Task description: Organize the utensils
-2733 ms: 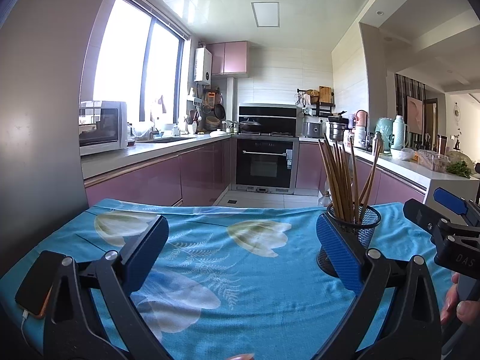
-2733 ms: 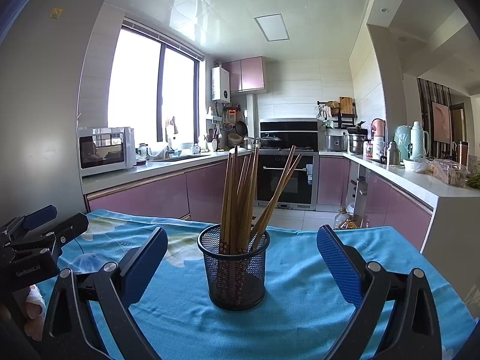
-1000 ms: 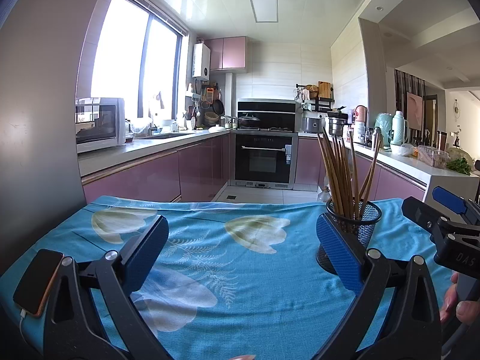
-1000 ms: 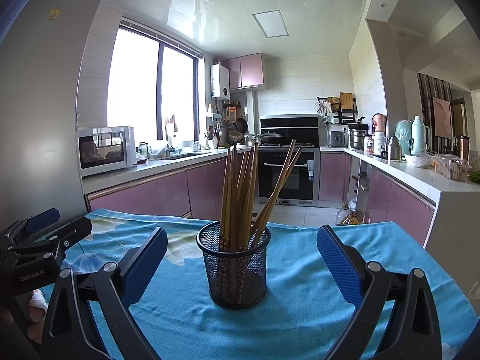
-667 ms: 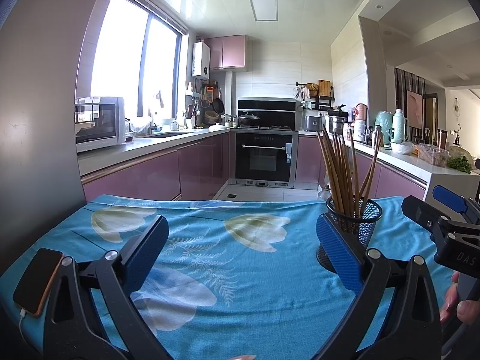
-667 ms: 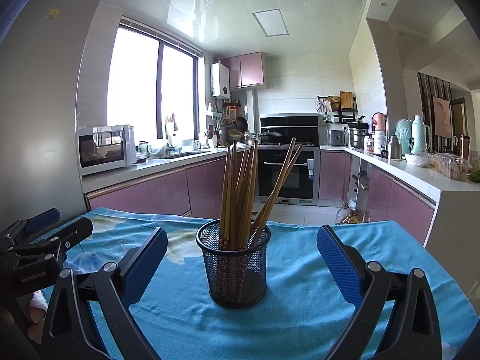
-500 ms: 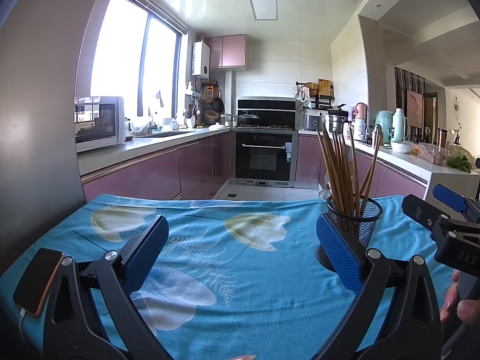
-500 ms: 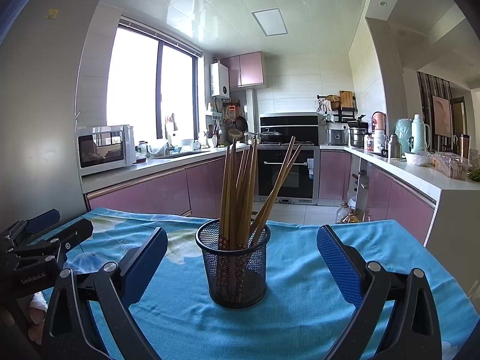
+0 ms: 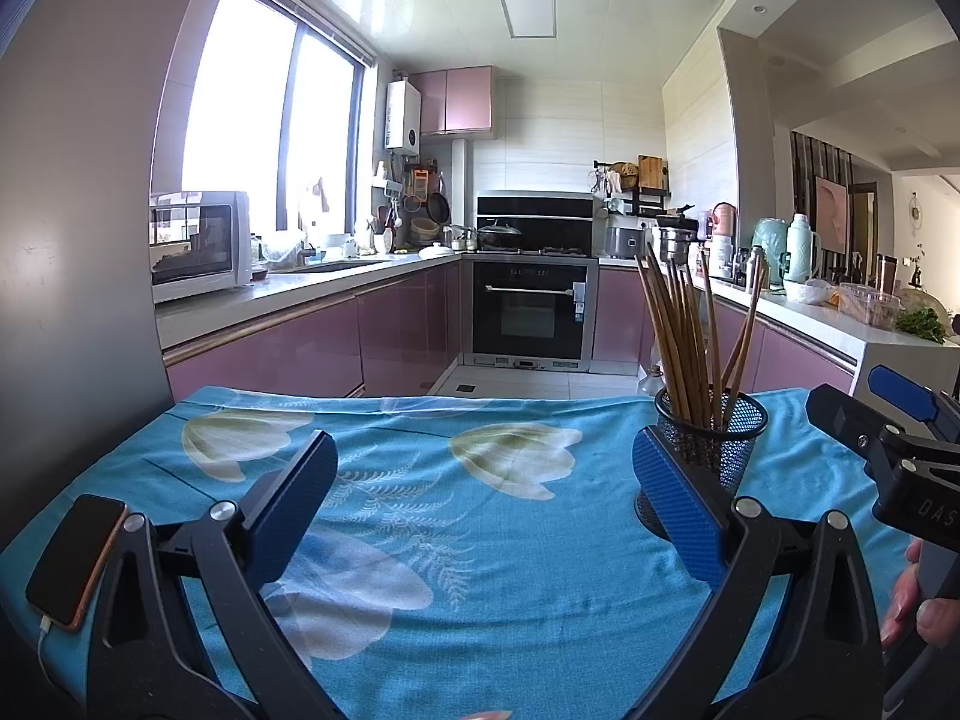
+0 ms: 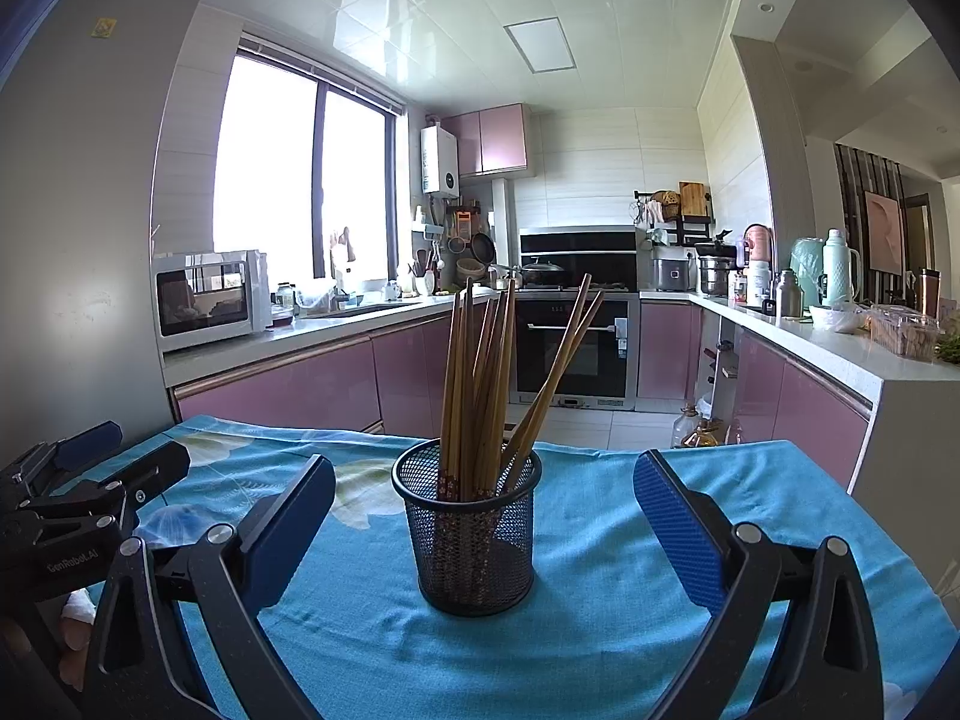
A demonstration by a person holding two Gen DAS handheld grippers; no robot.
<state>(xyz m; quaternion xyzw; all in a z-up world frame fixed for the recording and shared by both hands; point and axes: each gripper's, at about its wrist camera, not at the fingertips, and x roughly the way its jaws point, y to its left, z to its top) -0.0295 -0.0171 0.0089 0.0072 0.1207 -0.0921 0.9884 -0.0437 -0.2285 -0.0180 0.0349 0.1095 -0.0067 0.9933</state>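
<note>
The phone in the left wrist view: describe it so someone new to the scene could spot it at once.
Start at the table's blue floral cloth and follow it to its near left corner. The phone lies flat there, beside the left tool. It is a dark slab with an orange edge and a white cable plugged in, the only flat item on the cloth.

Left hand-held gripper (image 9: 480, 504) and right hand-held gripper (image 10: 480, 516) hover level, jaws spread wide.

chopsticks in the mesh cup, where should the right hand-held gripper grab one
Take one of the two chopsticks leaning right, apart from the upright bundle. Grip its bare upper shaft, well above the black mesh holder rim, coming from the near side with the open right hand-held gripper, then lift along its tilt.
</note>
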